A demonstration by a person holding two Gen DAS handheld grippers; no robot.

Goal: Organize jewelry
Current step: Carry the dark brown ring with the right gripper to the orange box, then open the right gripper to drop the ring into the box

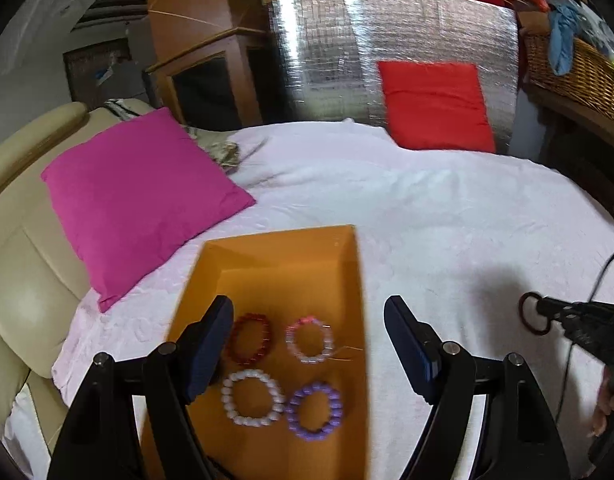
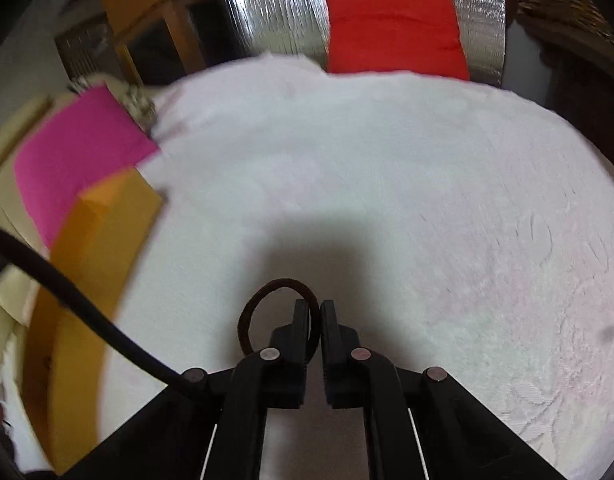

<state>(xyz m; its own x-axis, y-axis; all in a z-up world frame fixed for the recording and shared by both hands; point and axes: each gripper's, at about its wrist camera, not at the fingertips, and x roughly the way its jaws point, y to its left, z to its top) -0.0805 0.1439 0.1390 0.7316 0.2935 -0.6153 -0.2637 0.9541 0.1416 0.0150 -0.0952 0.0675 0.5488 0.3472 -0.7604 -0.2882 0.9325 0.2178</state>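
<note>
An open orange cardboard box (image 1: 275, 264) sits on a white bumpy bedspread (image 1: 447, 216). Inside the box lie four bead bracelets, set out two by two. There is one dark red bead bracelet (image 1: 249, 338) at the back left, one pale pink bead bracelet (image 1: 309, 340) at the back right, one white bead bracelet (image 1: 251, 398) at the front left and one purple bead bracelet (image 1: 315, 410) at the front right. The white one and the purple one almost touch. The left gripper (image 1: 307, 344) hangs over the box with its two fingers spread wide apart and nothing between them. The right gripper (image 2: 314, 310) is off to the right of the box, over the bedspread. Its two fingers are pressed close together and pinch one thin dark brown round band (image 2: 267, 300), so that makes five rings in all. The band sticks out to the left of the fingers. Two square pillows rest at the edges of the bedspread: one bright pink pillow (image 1: 139, 196) on the left and one red pillow (image 1: 435, 104) at the far side, leaning on a shiny silver sheet (image 1: 327, 52).
</note>
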